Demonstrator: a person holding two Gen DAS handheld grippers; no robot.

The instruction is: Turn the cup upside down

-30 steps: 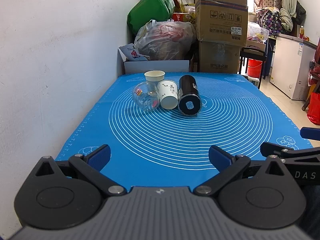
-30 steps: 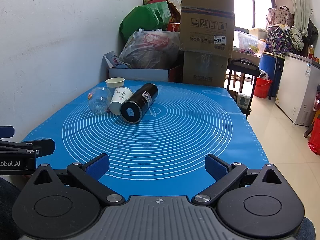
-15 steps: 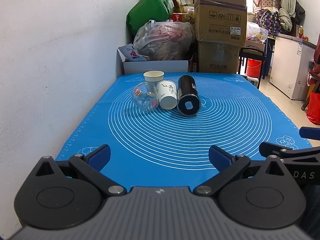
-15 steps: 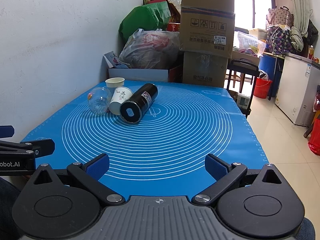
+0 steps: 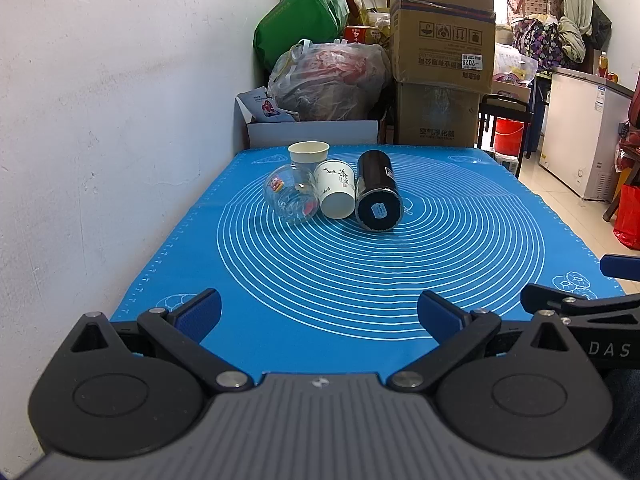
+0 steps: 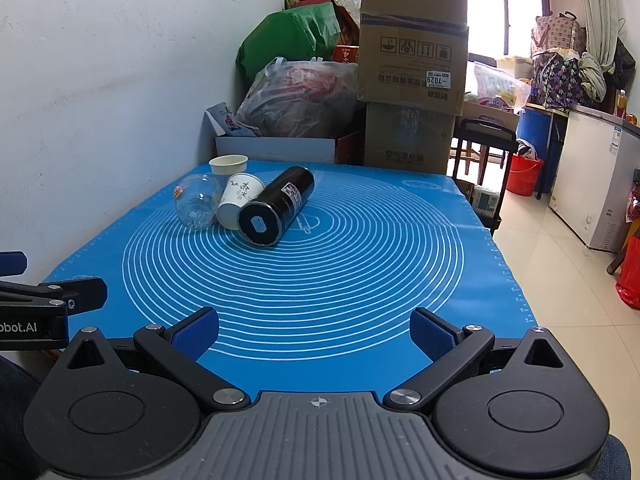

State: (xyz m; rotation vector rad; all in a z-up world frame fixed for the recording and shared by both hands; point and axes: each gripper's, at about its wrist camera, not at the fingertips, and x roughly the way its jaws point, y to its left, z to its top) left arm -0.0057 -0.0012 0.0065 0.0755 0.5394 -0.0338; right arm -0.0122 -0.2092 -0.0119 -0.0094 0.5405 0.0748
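Observation:
On the blue mat far ahead lie a clear glass cup, a white paper cup with printed characters and a black tumbler, all on their sides, side by side. A plain paper cup stands upright behind them. My left gripper is open and empty at the mat's near edge. My right gripper is open and empty at the near edge, to the right of the left one.
A white wall runs along the mat's left side. Cardboard boxes, a green bag and a clear plastic bag are piled behind the table. A white freezer and a red bucket stand at the right.

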